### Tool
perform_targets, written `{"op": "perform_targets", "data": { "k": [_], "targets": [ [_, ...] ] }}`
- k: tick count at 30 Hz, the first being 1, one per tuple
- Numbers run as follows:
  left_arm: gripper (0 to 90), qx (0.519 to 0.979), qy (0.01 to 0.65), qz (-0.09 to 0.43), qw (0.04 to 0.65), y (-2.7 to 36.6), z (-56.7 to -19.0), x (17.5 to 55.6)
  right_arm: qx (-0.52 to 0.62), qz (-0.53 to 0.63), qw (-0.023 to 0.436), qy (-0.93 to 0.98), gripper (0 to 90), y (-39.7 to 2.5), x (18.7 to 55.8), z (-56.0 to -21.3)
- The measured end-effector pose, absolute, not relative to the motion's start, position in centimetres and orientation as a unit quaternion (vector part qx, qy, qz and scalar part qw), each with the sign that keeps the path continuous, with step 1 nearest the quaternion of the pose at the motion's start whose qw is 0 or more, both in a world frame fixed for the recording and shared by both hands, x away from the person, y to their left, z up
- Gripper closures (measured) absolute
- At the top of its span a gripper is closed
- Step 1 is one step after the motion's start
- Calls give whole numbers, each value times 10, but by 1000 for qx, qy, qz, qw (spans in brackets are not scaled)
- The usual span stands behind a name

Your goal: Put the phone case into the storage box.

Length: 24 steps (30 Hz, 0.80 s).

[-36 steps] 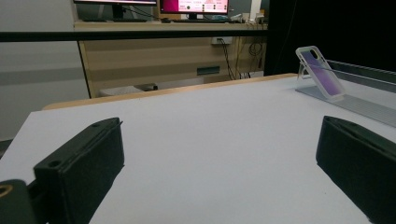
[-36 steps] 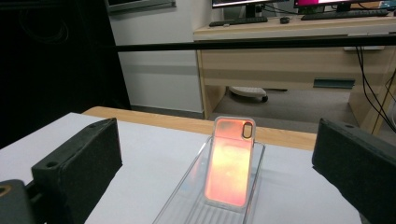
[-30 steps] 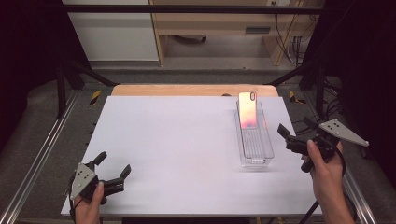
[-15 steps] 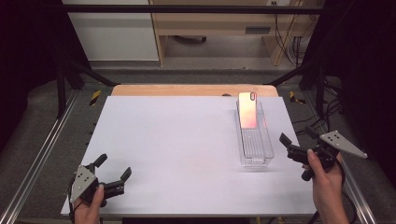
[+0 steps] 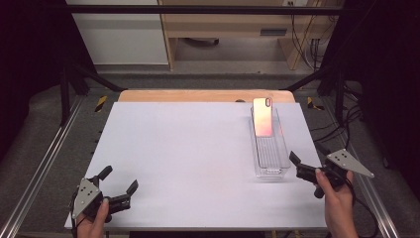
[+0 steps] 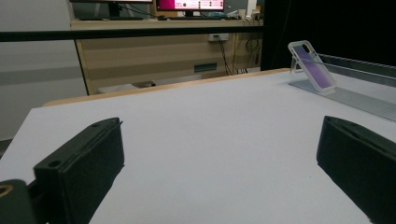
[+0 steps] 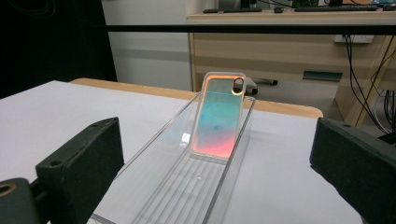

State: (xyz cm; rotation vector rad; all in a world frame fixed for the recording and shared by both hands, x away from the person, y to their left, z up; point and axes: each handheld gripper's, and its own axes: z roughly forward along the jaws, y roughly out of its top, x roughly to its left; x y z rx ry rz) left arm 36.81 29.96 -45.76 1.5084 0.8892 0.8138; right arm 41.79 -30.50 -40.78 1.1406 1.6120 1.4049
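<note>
Now that the right gripper (image 5: 303, 165) has backed off toward the person, jaws wide and empty, the phone case (image 7: 219, 114) leans in the clear tray (image 7: 163, 186) dead ahead; looks like placement done.

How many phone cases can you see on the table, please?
1: the iridescent phone case leans tilted at the far end of the clear tray, on the table's right side, beyond the right gripper.

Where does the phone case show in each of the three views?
High view: phone case right of centre, leaning at the far end of the clear tray.
Left gripper view: phone case upper right, seen from its side.
Right gripper view: phone case centre, facing the camera.
Shared landmark: the clear tray.
</note>
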Motion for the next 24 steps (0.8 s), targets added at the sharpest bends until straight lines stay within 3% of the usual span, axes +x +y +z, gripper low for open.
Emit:
{"op": "perform_targets", "data": {
  "k": [24],
  "targets": [
    [6,634,379,345,579,303,-459,372,385,564,368,631,26,-272,416,-451]
  ]
}}
